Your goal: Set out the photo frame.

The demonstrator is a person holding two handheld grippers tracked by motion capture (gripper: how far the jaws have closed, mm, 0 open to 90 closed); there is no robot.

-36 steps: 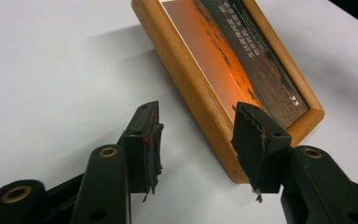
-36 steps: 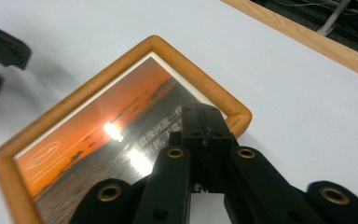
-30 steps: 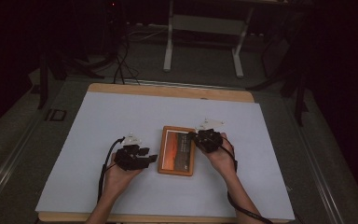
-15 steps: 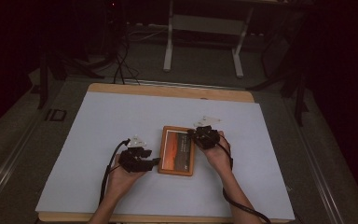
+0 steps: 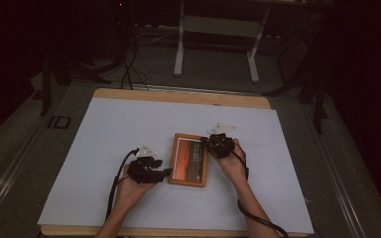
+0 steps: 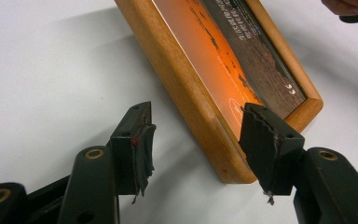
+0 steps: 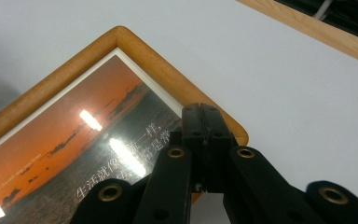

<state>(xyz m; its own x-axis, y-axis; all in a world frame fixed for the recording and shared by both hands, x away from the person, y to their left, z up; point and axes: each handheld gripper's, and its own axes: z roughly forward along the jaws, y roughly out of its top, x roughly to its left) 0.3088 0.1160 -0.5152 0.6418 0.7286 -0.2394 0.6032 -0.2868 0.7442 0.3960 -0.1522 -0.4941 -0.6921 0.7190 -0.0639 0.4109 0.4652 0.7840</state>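
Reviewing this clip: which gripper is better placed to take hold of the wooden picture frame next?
Left, probably. The left gripper has open jaws, just widening, straddling the near corner edge of the picture frame, pads not yet pressing. The right gripper is shut, its tips over the frame's far corner, so it would need to open first.

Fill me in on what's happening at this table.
A person at the table is working on a wooden picture frame that lies flat on the white tabletop, with a gripper in each hand. The left gripper sits at the frame's near left corner; its jaws have just been opening and now straddle that corner without pressing on it. The right gripper is shut, its tips over the frame's far right corner.
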